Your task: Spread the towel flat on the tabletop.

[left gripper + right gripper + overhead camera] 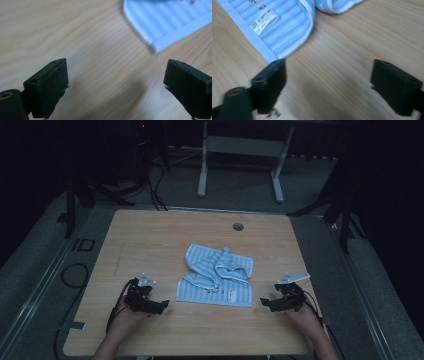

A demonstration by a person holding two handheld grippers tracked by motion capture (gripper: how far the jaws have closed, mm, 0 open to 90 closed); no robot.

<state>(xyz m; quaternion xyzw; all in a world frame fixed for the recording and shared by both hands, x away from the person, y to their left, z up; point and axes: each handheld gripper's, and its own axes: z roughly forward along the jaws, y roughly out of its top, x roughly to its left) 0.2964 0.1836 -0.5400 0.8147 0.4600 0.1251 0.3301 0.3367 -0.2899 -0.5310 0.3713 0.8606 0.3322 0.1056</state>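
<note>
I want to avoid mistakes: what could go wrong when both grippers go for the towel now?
The towel lies crumpled, its top part bunched, so jaws may catch several layers. Its near corners lie flat on the table; the open left gripper and right gripper might scrape wood or only push the cloth.

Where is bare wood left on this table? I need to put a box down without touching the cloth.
Free: the far strip between the crumpled blue striped towel and the round cable hole, and the far left of the wooden table. Crowded: the near corners, where the left gripper and right gripper flank the towel.
</note>
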